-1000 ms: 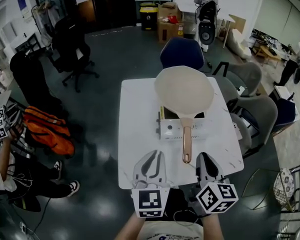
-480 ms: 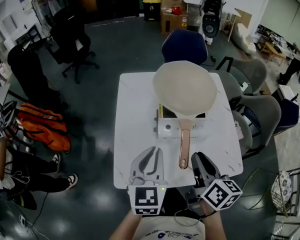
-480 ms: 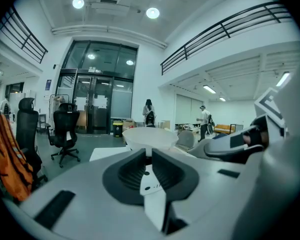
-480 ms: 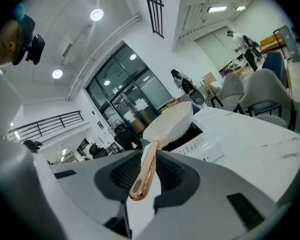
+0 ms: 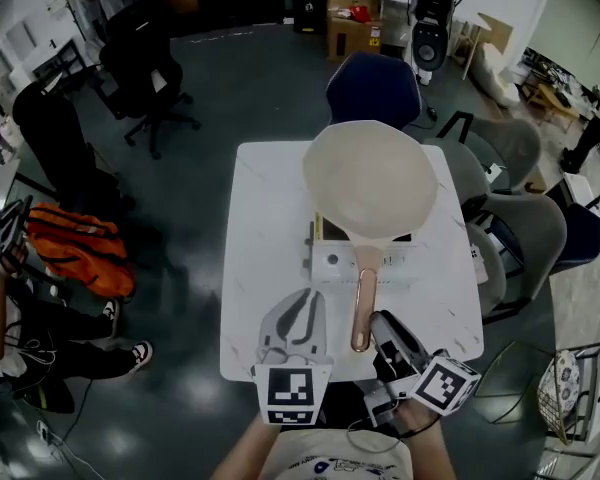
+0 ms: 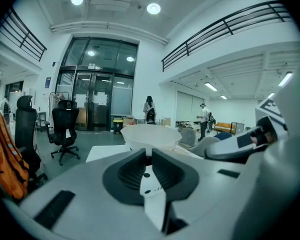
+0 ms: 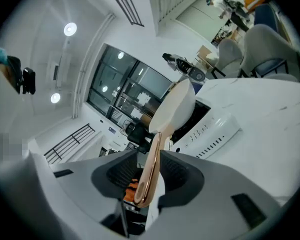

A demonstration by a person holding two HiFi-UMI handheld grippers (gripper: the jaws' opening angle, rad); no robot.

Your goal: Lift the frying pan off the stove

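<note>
A cream frying pan (image 5: 370, 180) sits on a white portable stove (image 5: 332, 260) on the white table (image 5: 265, 208). Its copper handle (image 5: 363, 303) points toward me. My right gripper (image 5: 380, 324) is at the handle's end, tilted left. In the right gripper view the handle (image 7: 151, 164) lies between the jaws, which are opening, and the pads do not press on it. My left gripper (image 5: 300, 303) rests shut and empty just left of the handle, and in its own view the pan (image 6: 151, 135) shows beyond its closed tips (image 6: 149, 156).
Grey chairs (image 5: 520, 218) stand along the table's right side and a blue chair (image 5: 373, 88) stands at its far end. An orange bag (image 5: 75, 248) and a seated person's legs are on the floor to the left. Black office chairs (image 5: 140, 68) stand farther back.
My right gripper has shifted left from beside the handle's end to around it and turned inward. The left gripper has stayed where it was.
</note>
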